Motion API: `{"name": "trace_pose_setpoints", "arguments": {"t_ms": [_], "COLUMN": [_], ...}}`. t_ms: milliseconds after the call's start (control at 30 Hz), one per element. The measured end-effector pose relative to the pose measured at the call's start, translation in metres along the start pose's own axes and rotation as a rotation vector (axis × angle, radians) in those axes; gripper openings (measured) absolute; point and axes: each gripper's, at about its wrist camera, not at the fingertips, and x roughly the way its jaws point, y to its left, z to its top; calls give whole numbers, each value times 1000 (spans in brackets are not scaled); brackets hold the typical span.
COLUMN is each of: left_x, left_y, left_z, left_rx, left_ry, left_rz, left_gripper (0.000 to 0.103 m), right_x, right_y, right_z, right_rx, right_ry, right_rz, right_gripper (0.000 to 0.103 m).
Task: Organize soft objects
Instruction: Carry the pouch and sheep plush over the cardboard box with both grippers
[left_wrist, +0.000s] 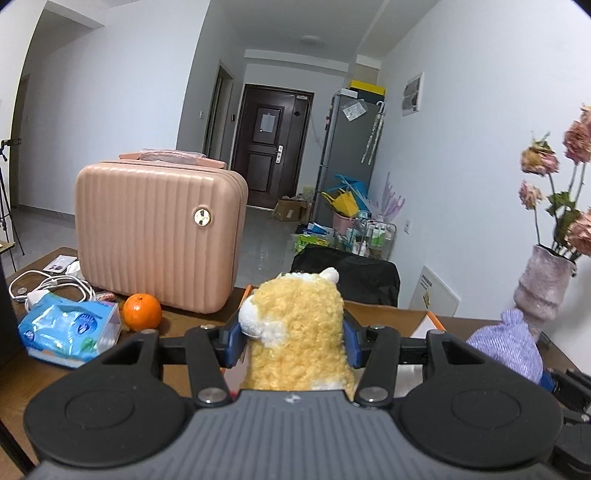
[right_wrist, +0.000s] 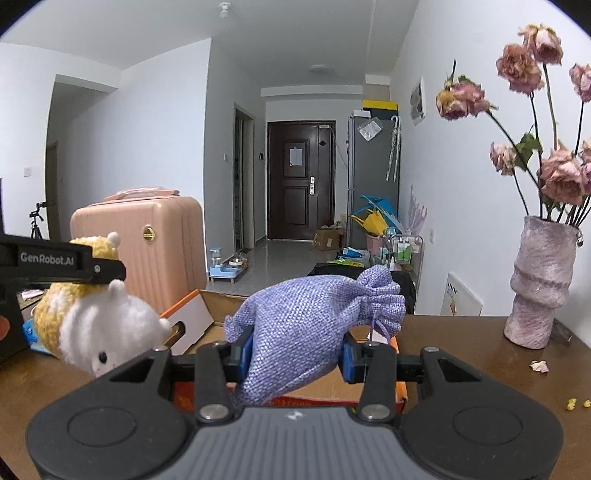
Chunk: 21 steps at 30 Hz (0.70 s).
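Firstly, left wrist view: the left gripper (left_wrist: 293, 341) is clamped on a plush toy (left_wrist: 297, 332), blue pads pressed into its curly yellow fleece on both sides. The toy's lower body is hidden behind the gripper housing; only one white ear and a white patch are made out. It is held above an open cardboard box (left_wrist: 384, 314), most of which is blocked by the toy and fingers. A ribbed pink hard-shell case (left_wrist: 159, 236) is seen upright on the brown table (left_wrist: 177, 325), with an orange (left_wrist: 142, 311) just beside it and a crinkled blue tissue pack (left_wrist: 70, 334) near that. A purple pouch (left_wrist: 506, 345) is cut off at right by the linkage.

Next, right wrist view: the right gripper (right_wrist: 297, 354) is closed on the purple pouch (right_wrist: 314, 325), a coarse woven drawstring bag, gathered neck tilted up to the right, its bottom hidden behind the housing. The box (right_wrist: 207, 317) beneath is mostly covered; an orange edge and white flap are visible. The plush toy (right_wrist: 99, 325) is seen at left, partly hidden by the left gripper's black finger (right_wrist: 74, 267). A rough, lumpy pink vase (right_wrist: 541, 291) with dried roses stands on the table (right_wrist: 461, 350); blooms are cropped at right.
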Motion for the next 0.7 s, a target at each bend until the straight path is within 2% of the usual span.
{"name": "trace_pose_setpoints", "arguments": {"t_ms": [433, 700], "left_x": [75, 118], "left_y": [-9, -8], "left_z": [12, 9], "left_rx": [9, 4], "left_ry": [34, 80], "left_rz": [52, 95], "left_gripper": [52, 52], "right_x": [69, 103], "right_y": [-8, -12], "right_z": [20, 27], "right_rx": [-1, -17], "right_ry": [67, 114], "right_rz": [-3, 0], "right_gripper": [43, 43]}}
